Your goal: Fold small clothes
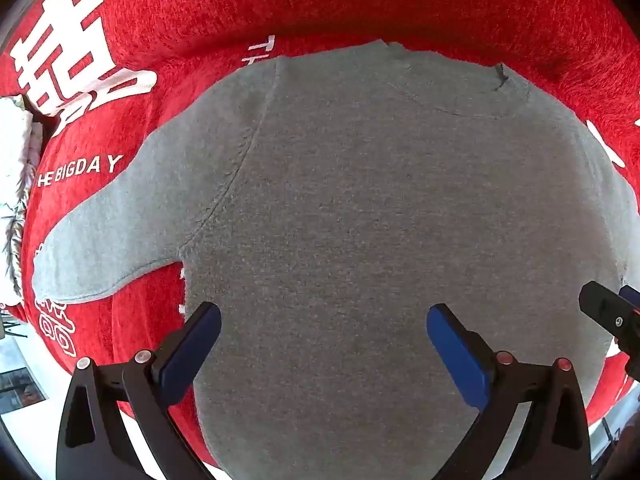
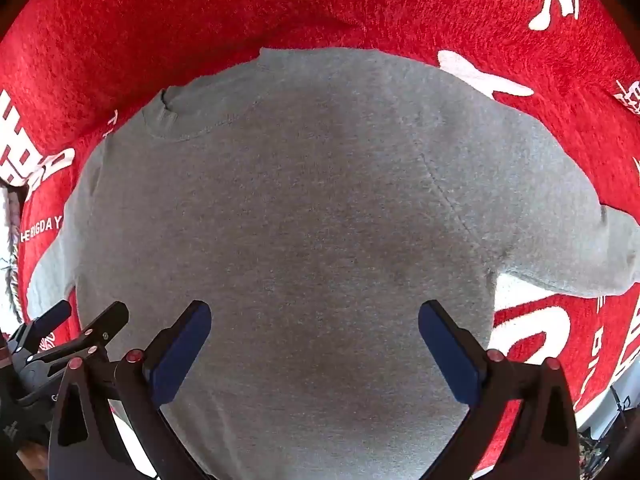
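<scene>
A small grey short-sleeved shirt (image 1: pixel 360 208) lies spread flat on a red cloth, collar at the far side, and fills most of both views (image 2: pixel 288 220). Its left sleeve (image 1: pixel 108 240) sticks out to the left; its right sleeve (image 2: pixel 568 232) sticks out to the right. My left gripper (image 1: pixel 324 316) hovers over the shirt's lower left part, jaws wide open with nothing between them. My right gripper (image 2: pixel 314 314) hovers over the lower right part, equally open and empty. Each gripper shows at the edge of the other's view: the right gripper (image 1: pixel 612 316) and the left gripper (image 2: pixel 80 320).
The red fuzzy cloth (image 1: pixel 360 0) with white characters and lettering covers the surface under the shirt. A white fringed fabric (image 1: pixel 16 152) lies past its left edge. The cloth's near edge (image 2: pixel 592 408) and pale floor show at the bottom corners.
</scene>
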Demonstrator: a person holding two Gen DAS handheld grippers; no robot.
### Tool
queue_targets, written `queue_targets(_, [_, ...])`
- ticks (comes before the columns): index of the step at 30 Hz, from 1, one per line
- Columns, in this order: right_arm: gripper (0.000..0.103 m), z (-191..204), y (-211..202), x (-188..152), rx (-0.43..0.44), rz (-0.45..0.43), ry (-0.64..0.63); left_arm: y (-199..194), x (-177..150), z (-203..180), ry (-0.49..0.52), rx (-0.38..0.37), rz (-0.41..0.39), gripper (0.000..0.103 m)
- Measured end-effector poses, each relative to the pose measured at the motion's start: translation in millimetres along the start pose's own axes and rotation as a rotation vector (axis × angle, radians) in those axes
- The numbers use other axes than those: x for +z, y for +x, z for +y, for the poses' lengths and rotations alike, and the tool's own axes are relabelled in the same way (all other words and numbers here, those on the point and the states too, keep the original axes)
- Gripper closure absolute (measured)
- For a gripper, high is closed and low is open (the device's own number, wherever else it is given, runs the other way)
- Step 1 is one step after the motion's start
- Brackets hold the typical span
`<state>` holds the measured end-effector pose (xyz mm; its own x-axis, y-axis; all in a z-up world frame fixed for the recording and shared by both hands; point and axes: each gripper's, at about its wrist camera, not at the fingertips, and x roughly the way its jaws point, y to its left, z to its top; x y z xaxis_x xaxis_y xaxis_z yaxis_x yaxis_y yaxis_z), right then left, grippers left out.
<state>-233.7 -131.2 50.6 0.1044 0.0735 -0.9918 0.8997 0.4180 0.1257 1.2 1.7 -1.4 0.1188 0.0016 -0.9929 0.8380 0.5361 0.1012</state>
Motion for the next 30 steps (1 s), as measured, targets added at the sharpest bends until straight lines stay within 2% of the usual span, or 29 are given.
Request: queue_targets(30, [0.0,1.5,9.9,-8.1,-0.009,0.002,-0.006,8.3,-2.4,10.1,-0.009,0.011,0.025,0.0])
